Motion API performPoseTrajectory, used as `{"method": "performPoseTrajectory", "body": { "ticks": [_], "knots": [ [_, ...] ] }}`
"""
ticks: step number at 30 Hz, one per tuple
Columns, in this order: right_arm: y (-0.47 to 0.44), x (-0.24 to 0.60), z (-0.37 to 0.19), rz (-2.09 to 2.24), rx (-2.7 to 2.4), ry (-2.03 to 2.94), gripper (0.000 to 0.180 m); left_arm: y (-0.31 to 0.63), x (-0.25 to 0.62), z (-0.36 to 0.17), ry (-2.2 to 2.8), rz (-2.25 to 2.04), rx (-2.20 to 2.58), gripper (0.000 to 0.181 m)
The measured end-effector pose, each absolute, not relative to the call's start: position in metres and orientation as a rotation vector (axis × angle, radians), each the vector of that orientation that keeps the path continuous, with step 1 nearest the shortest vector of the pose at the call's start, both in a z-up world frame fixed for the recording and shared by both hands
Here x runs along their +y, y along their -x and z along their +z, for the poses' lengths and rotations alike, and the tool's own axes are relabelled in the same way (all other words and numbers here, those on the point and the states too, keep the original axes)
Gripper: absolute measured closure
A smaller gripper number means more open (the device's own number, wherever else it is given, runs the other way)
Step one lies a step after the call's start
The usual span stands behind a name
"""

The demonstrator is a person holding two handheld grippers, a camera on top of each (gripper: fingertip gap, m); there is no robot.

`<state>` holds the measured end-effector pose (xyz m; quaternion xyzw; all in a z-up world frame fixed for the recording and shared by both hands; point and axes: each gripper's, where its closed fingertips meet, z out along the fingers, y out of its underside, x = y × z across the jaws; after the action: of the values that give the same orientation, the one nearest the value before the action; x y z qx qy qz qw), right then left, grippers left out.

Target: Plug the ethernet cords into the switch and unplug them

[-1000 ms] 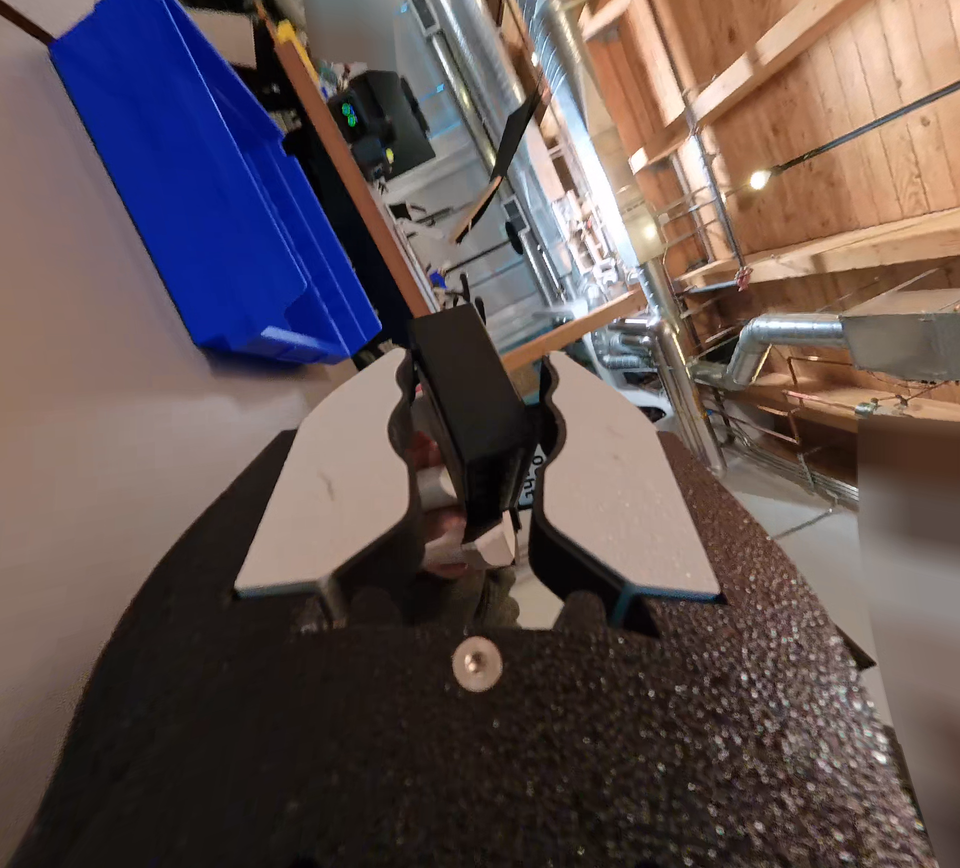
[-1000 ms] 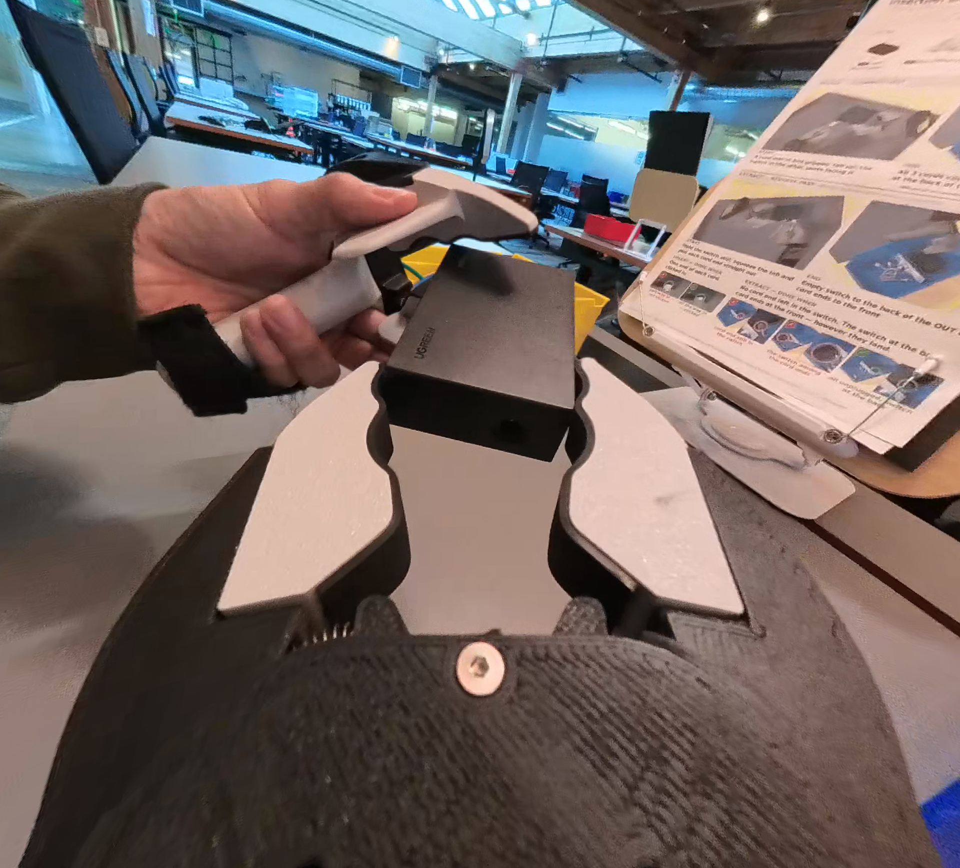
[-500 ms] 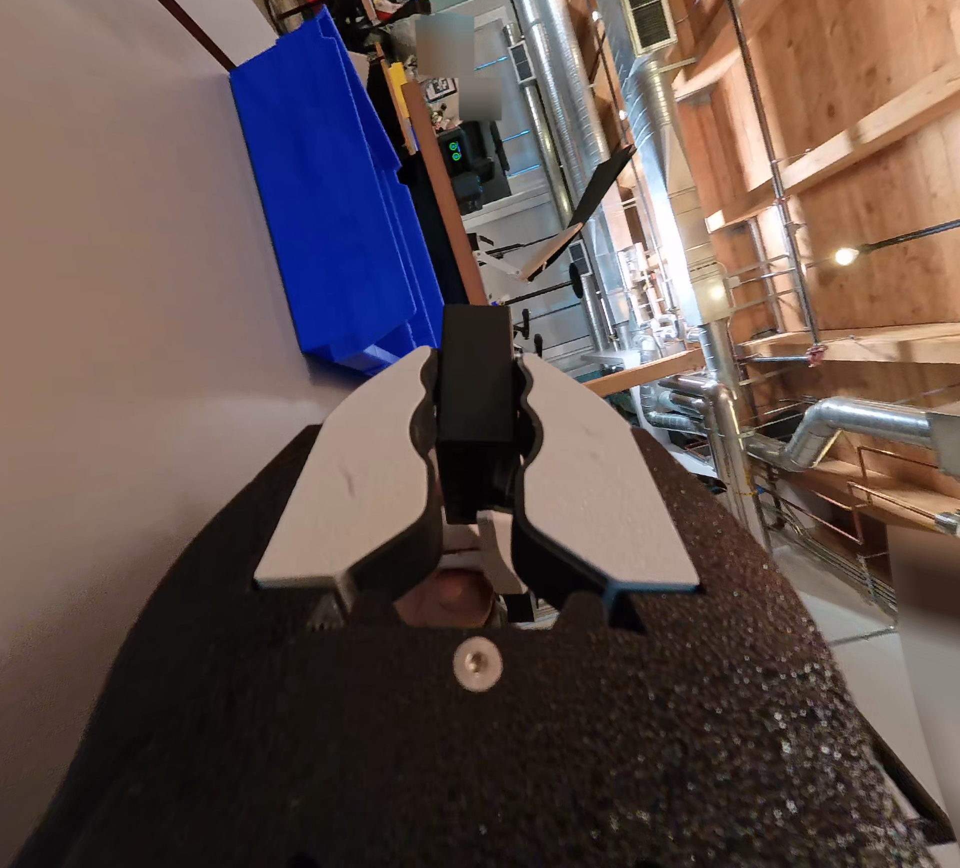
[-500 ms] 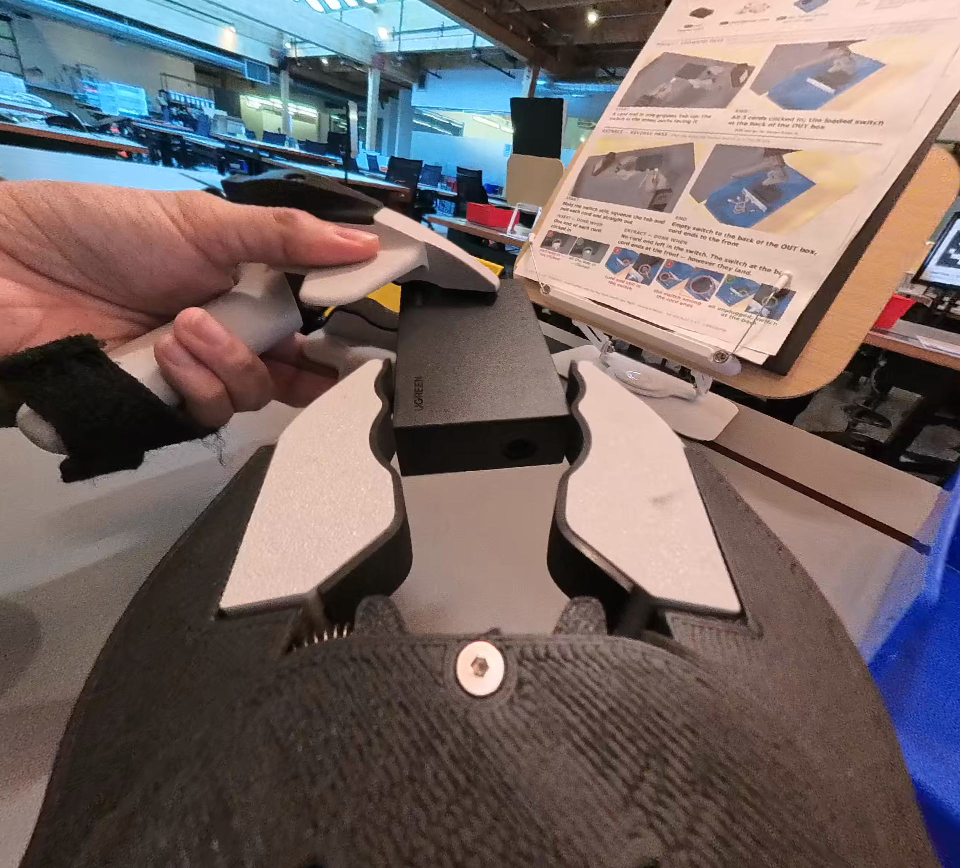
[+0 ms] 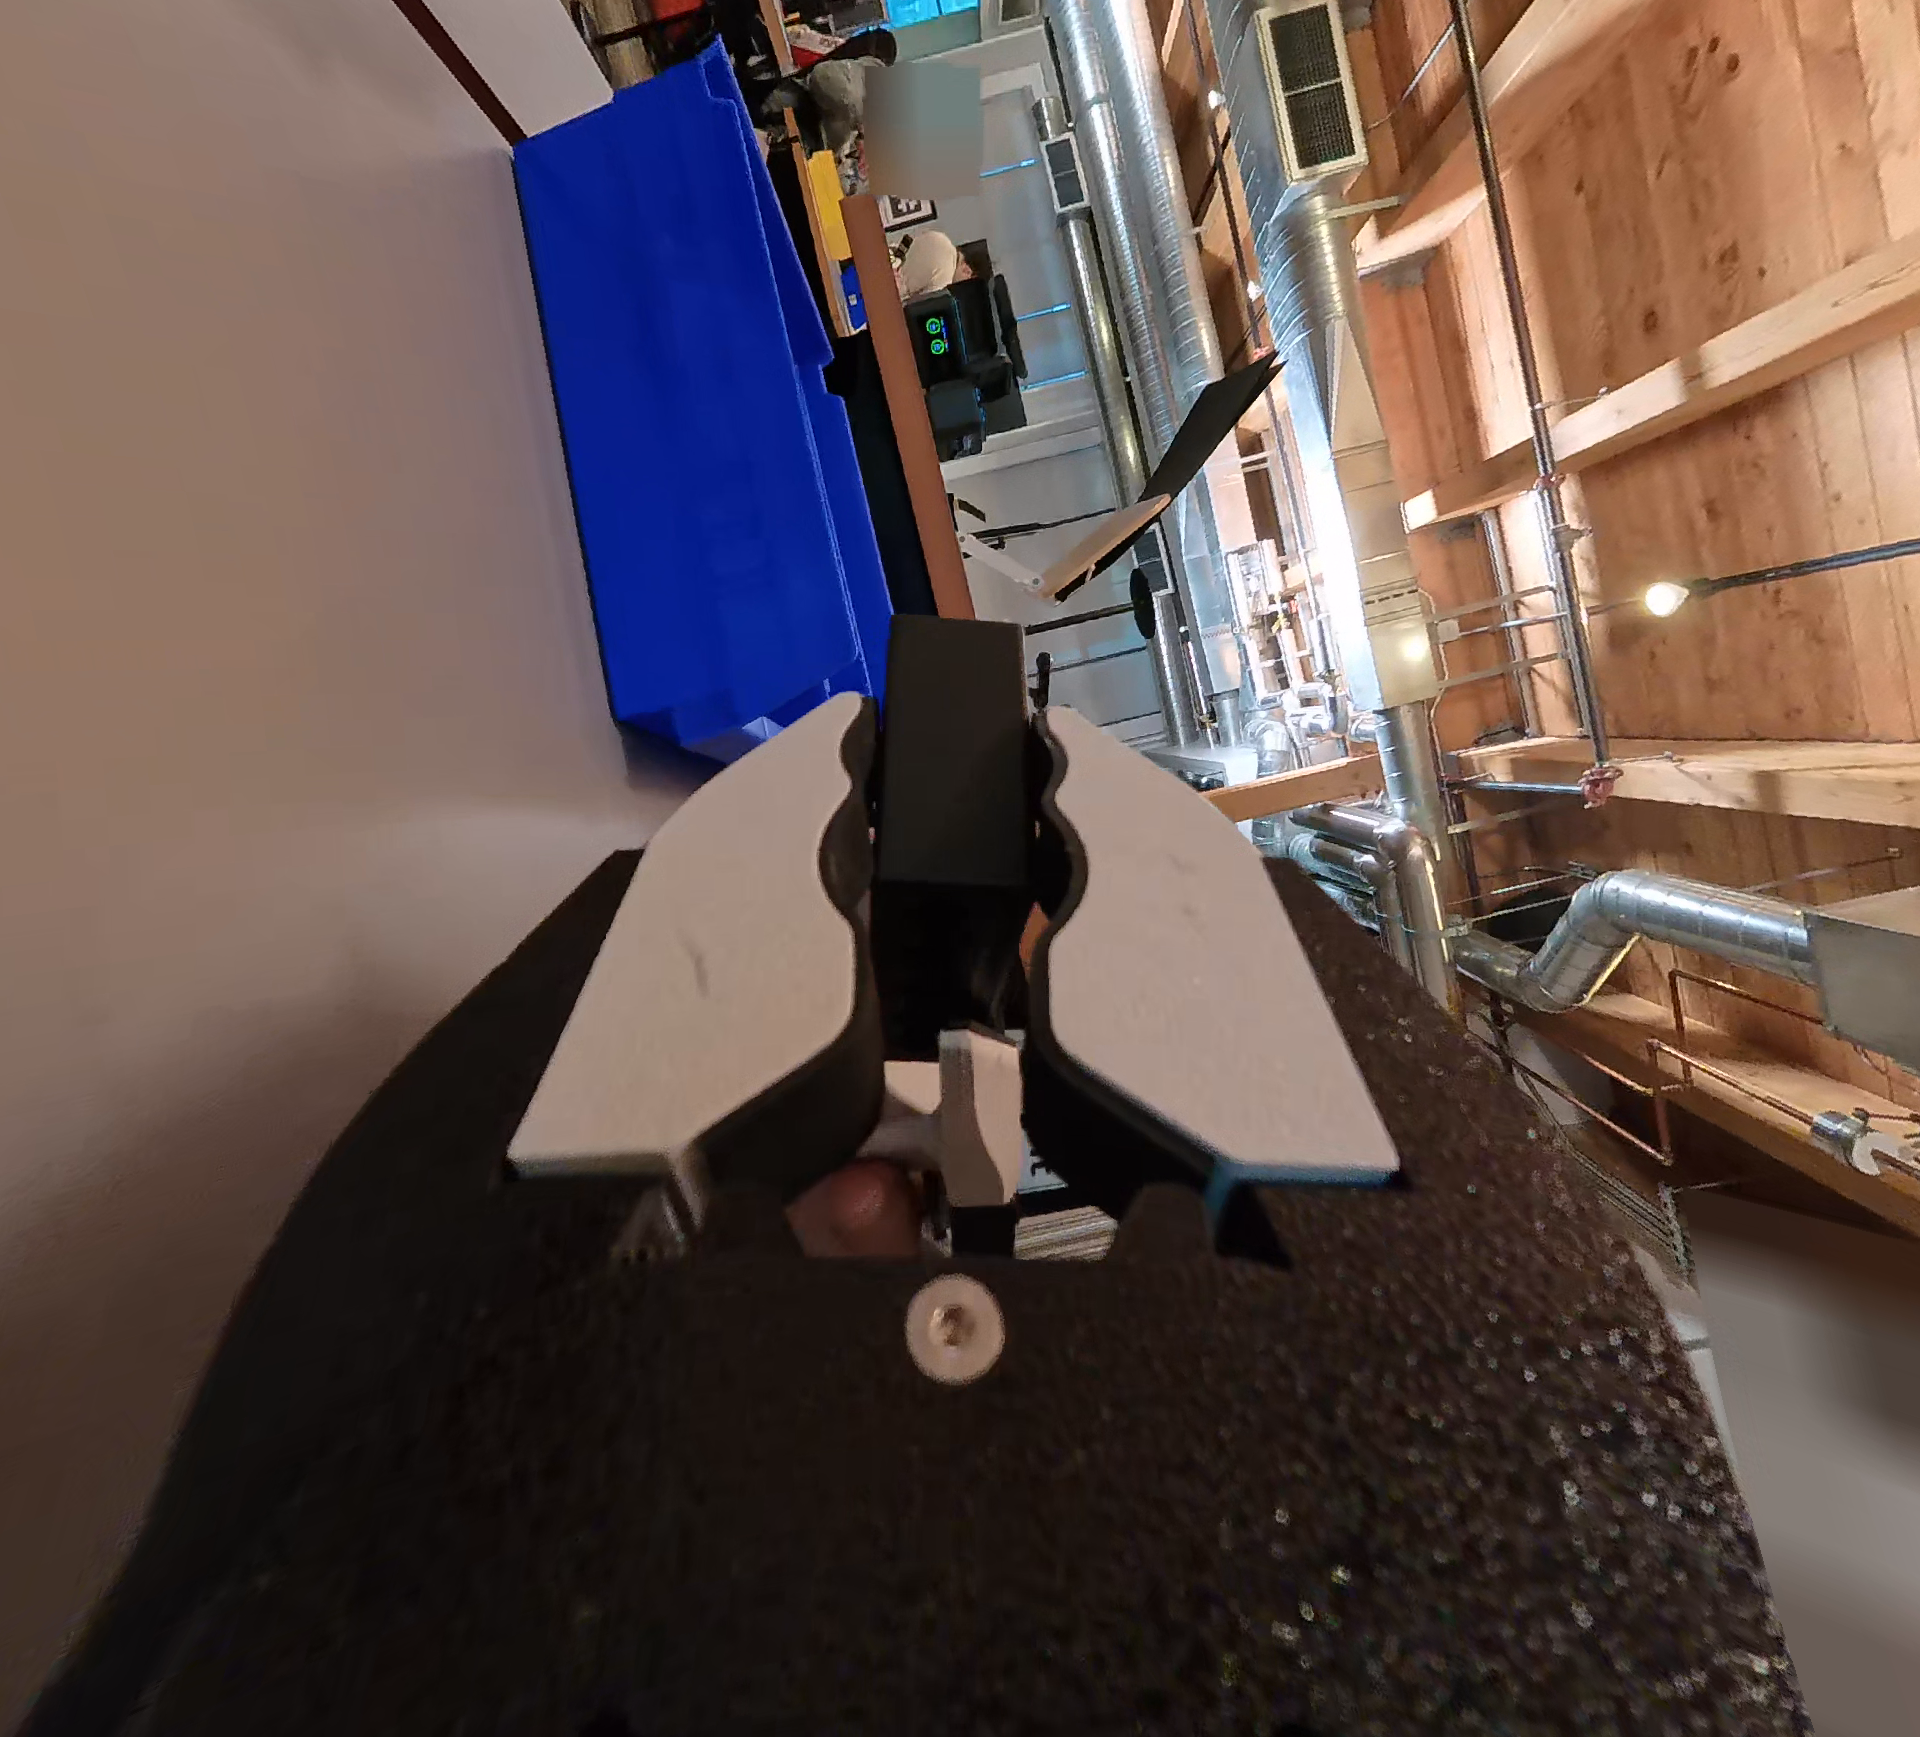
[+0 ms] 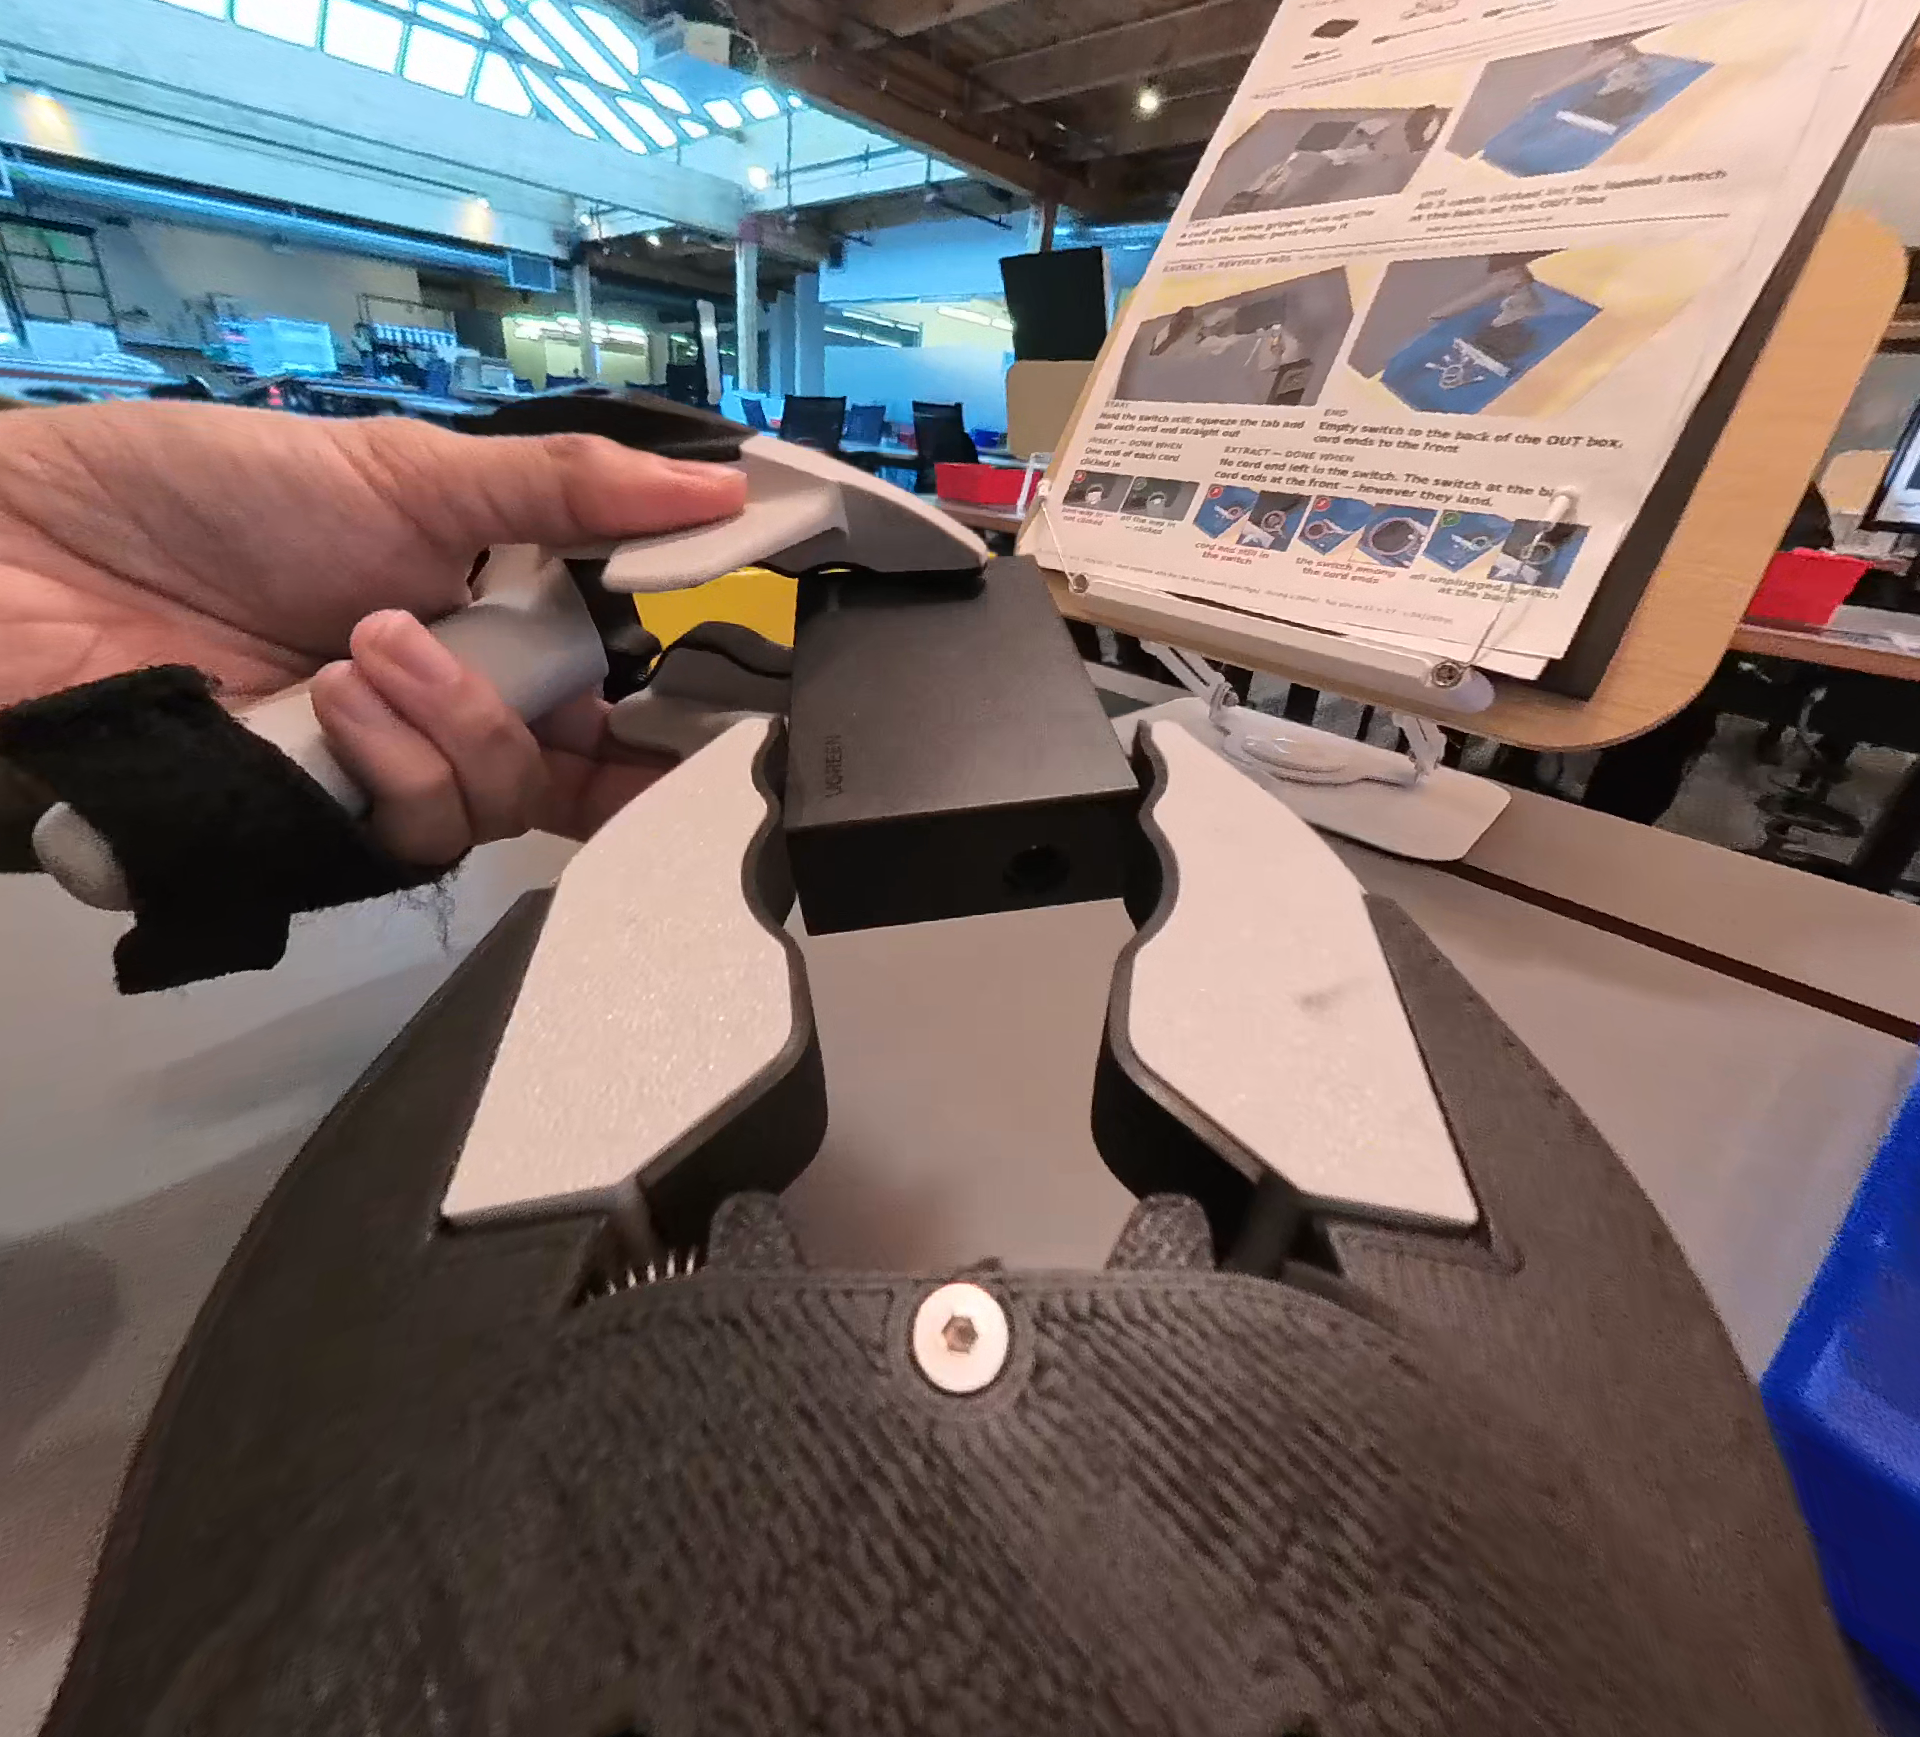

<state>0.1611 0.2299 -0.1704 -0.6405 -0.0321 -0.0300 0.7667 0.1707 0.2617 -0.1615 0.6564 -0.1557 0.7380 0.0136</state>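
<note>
The black switch (image 5: 956, 773) is held in the air over the grey table (image 6: 1621, 1022) by both grippers. My left gripper (image 5: 954, 723) is shut on its two flat faces at the far end. In the right wrist view its upper finger (image 6: 727, 534) lies on top of the switch (image 6: 935, 731), with a person's hand (image 6: 312, 544) on the handle. My right gripper (image 6: 961, 737) is closed on the switch's two narrow sides at the near end, which has one small round socket. No ethernet cords are in view.
A blue bin (image 5: 707, 461) stands on the table behind the switch and shows at the right edge of the right wrist view (image 6: 1860, 1375). A printed instruction sheet on a wooden stand (image 6: 1403, 285) stands at the back right.
The left gripper's fingers, apart around the switch a second ago, have closed on it. The switch has levelled out, and both grippers have swung with it towards the blue bin.
</note>
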Motion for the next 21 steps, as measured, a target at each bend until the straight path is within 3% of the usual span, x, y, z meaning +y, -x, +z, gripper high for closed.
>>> {"method": "performPoseTrajectory", "body": {
  "ticks": [6, 13, 21],
  "knots": [
    [-0.164, 0.236, -0.181, -0.094, -0.072, 1.470, 0.117, -0.171, 0.264, -0.162, -2.079, 2.282, -0.518, 0.154],
    [-0.164, 0.229, -0.171, 0.309, 0.059, 1.375, 0.117, -0.165, 0.254, -0.149, -2.023, 2.233, -0.842, 0.140],
    [-0.168, 0.230, -0.176, 0.352, 0.105, 1.400, 0.117, -0.151, 0.264, -0.155, -2.109, 2.156, -1.081, 0.138]
  ]
}}
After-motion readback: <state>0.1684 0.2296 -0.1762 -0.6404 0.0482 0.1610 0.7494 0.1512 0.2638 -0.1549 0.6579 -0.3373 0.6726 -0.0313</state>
